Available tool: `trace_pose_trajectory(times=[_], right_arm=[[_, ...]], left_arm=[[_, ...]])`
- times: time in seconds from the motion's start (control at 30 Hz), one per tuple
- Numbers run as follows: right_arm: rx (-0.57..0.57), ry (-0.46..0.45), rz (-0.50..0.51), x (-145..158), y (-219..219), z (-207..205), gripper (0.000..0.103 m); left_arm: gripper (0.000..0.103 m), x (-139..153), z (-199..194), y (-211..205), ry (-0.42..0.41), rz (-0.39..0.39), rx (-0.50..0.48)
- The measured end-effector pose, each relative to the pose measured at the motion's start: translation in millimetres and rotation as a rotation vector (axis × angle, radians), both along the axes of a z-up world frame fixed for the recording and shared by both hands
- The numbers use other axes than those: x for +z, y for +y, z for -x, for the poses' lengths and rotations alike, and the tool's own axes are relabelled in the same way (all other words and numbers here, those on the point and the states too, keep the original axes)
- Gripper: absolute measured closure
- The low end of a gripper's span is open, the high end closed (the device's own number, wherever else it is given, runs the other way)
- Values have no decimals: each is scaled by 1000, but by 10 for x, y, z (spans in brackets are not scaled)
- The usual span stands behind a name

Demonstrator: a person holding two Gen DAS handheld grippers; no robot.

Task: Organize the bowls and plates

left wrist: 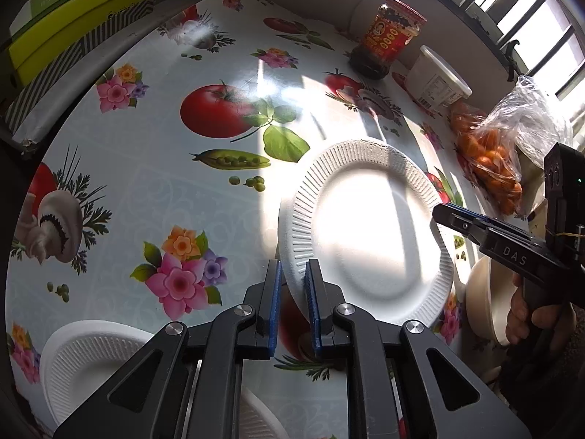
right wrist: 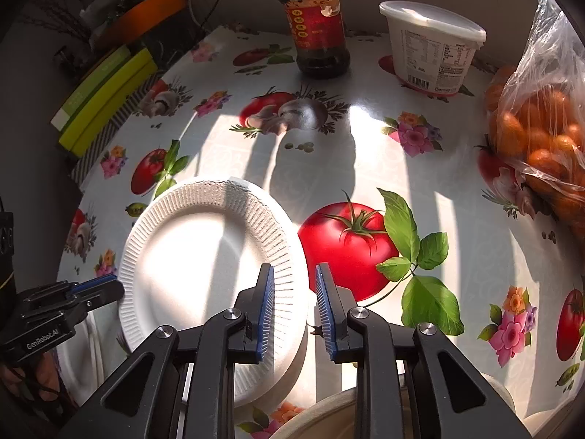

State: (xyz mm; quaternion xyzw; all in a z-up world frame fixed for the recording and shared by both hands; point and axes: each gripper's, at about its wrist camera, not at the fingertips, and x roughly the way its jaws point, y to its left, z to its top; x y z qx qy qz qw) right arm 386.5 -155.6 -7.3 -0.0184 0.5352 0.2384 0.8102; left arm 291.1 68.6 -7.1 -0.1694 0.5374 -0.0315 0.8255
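We are holding one white paper plate (left wrist: 365, 226) up off the table (left wrist: 153, 190), tilted, with a grip on each side of it. Our left tongs (left wrist: 292, 285) are closed down on the plate's near ribbed rim, the blue pads pinching it. Our right tongs (right wrist: 294, 292) are parted by a narrow gap, and the plate's opposite rim is lying between their pads; from the left wrist view they seem to be closing on that edge, but we cannot tell whether they are truly gripping it. Relative to the held plate, a second paper plate (left wrist: 87, 358) is lying on the table below and to the left in the left wrist view, a beige bowl (left wrist: 482, 300) is sitting just beside its right edge, and the sauce jar (right wrist: 318, 25), the white tub (right wrist: 431, 47) and the bag of oranges (right wrist: 541, 120) are standing well beyond it. We judge that we are in the middle of carrying this plate toward a stack. The next move is calling for one pair of tongs to let go cleanly, and for the plate to be levelled and lowered squarely onto the other plate so the rims nest.
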Motion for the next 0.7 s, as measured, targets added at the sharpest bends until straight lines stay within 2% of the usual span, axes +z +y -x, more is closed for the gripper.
trace_pose_trajectory(times=[0.23,0.7], right_arm=[[5,2,-4,-11,16,10,84],[-1,3,-10,-8,18,9,85]], left_arm=[[90,0,-3,6,-4,4,6],[90,38,11,-11,-12,-1,8]])
